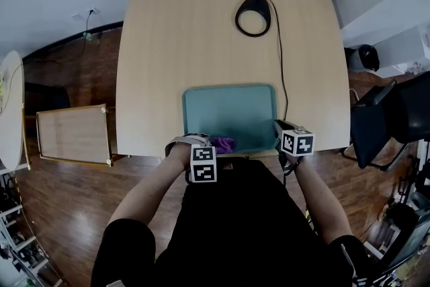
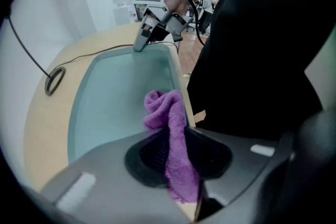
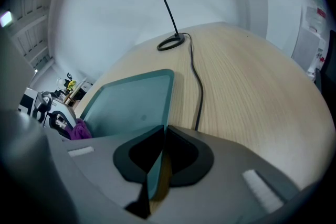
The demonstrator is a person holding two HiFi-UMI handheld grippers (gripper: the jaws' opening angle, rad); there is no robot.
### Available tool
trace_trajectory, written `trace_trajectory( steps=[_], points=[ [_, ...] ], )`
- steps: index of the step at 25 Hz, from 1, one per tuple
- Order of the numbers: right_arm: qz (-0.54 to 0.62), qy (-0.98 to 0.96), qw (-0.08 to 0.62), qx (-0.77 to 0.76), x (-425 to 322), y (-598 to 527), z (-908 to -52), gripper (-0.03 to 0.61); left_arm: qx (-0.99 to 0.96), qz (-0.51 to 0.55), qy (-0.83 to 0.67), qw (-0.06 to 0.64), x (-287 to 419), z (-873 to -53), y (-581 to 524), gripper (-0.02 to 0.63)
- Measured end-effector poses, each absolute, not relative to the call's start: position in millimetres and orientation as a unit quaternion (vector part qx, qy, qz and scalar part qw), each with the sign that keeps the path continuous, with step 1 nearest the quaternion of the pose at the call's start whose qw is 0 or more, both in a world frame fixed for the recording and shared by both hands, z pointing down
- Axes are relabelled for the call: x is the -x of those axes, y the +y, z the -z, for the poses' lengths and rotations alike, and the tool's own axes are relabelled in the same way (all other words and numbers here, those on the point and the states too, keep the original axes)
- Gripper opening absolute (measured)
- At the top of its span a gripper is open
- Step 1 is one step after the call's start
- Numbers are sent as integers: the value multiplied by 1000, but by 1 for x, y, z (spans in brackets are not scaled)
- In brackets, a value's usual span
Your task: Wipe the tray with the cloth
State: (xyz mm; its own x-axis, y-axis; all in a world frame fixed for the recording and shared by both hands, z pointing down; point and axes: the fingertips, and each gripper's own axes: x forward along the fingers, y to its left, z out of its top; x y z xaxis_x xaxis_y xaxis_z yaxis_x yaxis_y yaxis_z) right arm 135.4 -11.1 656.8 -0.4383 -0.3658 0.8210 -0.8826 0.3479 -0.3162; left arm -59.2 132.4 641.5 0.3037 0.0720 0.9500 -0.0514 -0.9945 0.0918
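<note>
Two grippers work at the near edge of the table (image 1: 201,23), both close to the operator's body. We read the left gripper (image 2: 173,145) as closed: its jaws pinch a purple cloth (image 2: 167,107), and a bunched end protrudes past the tips. The cloth end sits on the teal tray (image 1: 228,111), just inside the near rim and left of the middle. The right gripper (image 3: 159,150) is also closed. Its jaws clamp the near right rim of the tray edge-on, which we judge to be a bracing hold.

We judge the wipe to be under way. The cloth is grasped and on the tray, and the tray is steadied. Only the near strip lies under the cloth, while the middle and far floor lie bare. No dirt or streaks show, so we cannot tell which areas are already covered.

Farther out, a cable (image 1: 282,70) runs just beside the tray's right rim to the lamp (image 1: 253,13), which stands well apart from the tray.
</note>
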Motion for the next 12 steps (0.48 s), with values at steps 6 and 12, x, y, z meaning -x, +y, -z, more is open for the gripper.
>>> trace_trajectory(
  steps=[6,12],
  points=[
    [-389,-753,334,-413,-134,-11,-656,25,-815,-574,2,78,58,-637,133,103],
    [-388,-753,333,-413,-134,-12,-657,25,-804,-582,-120,38,103,-624,44,103]
  ],
)
